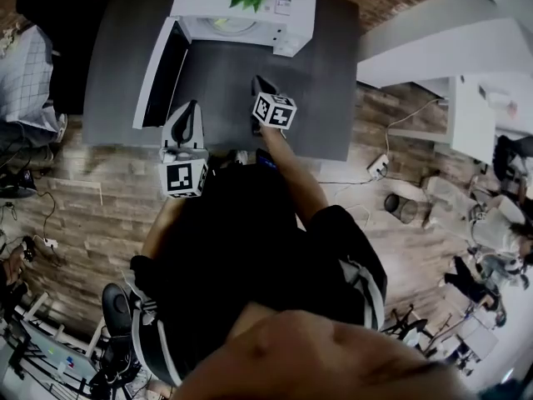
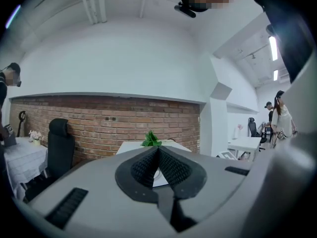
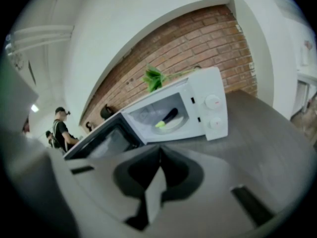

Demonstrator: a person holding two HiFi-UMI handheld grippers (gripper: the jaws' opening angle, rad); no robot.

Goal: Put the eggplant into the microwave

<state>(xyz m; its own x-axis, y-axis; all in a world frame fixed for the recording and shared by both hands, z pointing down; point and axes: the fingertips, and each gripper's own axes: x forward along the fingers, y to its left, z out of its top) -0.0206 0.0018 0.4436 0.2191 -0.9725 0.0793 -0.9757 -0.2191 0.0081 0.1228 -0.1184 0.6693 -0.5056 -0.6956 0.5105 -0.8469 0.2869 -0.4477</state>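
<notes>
Eggplant lies inside the open microwave
Left gripper jaws together, empty; right gripper likewise, apart from the microwave

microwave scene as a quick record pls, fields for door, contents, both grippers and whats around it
microwave: white, on a grey table
door: swung fully open
eggplant: lying inside the microwave, green end toward the opening
left gripper: jaws together, nothing between them
right gripper: jaws together, nothing between them, short of the microwave
plant: on top of the microwave
task state: eggplant in, door not yet closed
</notes>
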